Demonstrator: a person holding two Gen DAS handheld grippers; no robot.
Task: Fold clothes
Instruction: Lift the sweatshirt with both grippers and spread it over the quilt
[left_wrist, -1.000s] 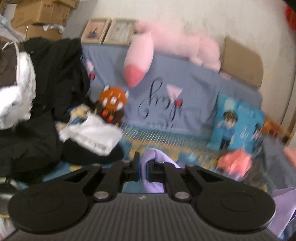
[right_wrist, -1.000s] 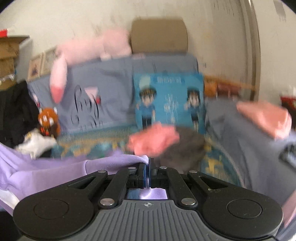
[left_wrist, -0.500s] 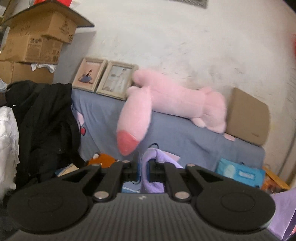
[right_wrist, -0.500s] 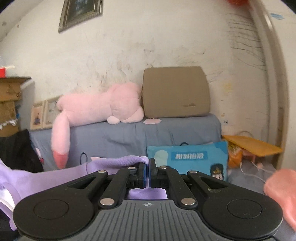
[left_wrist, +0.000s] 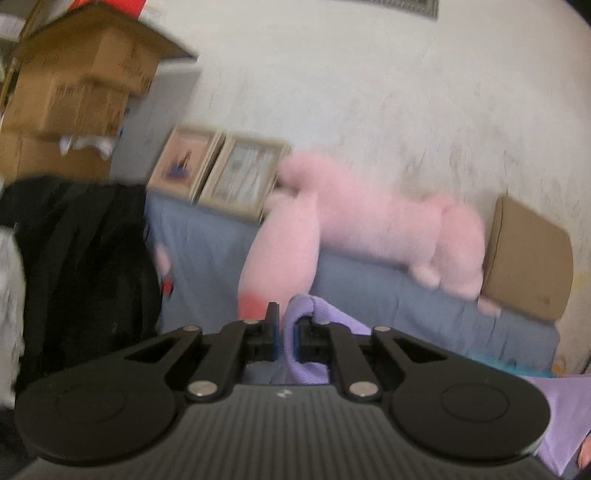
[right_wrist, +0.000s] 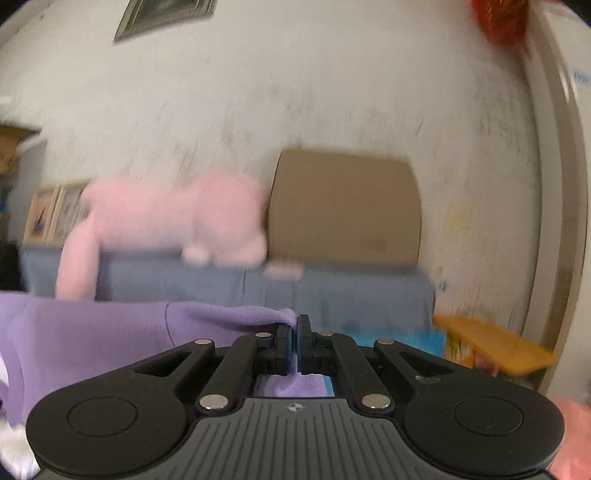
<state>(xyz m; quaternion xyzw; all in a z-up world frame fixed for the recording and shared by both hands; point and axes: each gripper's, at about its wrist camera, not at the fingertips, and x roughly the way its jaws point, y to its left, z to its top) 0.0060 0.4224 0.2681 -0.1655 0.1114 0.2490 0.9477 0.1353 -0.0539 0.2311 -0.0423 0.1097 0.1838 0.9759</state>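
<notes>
Purple garment (right_wrist: 110, 332): right gripper (right_wrist: 294, 345) clamped on its edge; left gripper (left_wrist: 287, 338) jaws just opening, fabric loose between them.

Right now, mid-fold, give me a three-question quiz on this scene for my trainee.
1. True or false: the right tool is shut on the purple garment.
2. What leans against the wall just right of the pink plush toy in the right wrist view? A) tan cushion B) mirror C) lamp
3. How many picture frames stand left of the plush toy?

Key: 1 true; 2 A; 3 two.
</notes>
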